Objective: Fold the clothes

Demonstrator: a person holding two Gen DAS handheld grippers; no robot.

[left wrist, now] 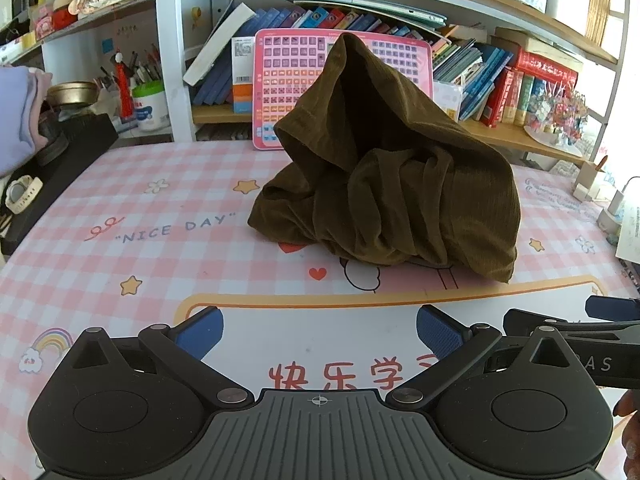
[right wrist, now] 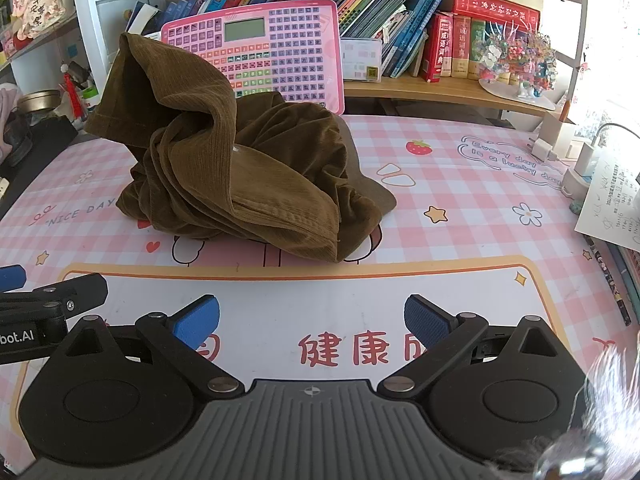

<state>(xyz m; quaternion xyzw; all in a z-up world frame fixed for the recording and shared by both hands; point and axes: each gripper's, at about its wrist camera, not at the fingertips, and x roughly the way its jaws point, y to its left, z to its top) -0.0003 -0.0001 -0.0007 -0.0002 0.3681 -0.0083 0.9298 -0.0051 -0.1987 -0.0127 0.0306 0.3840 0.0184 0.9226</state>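
Observation:
A brown corduroy garment (left wrist: 392,184) lies crumpled in a tall heap on the pink checked desk mat (left wrist: 160,208); one part stands up in a peak against the pink keyboard toy. In the right wrist view the same garment (right wrist: 240,168) sits left of centre. My left gripper (left wrist: 319,334) hovers over the mat's near white panel, open, nothing between its blue pads, well short of the heap. My right gripper (right wrist: 311,322) is likewise open and empty, beside the left one, whose finger (right wrist: 52,300) shows at the left edge.
A pink keyboard toy (right wrist: 276,52) leans on the bookshelf behind the garment. Books (right wrist: 452,40) fill the shelf. Chargers and paper notes (right wrist: 608,204) crowd the right edge. A black stand with a watch (left wrist: 24,194) and a pen cup (left wrist: 148,100) sit left.

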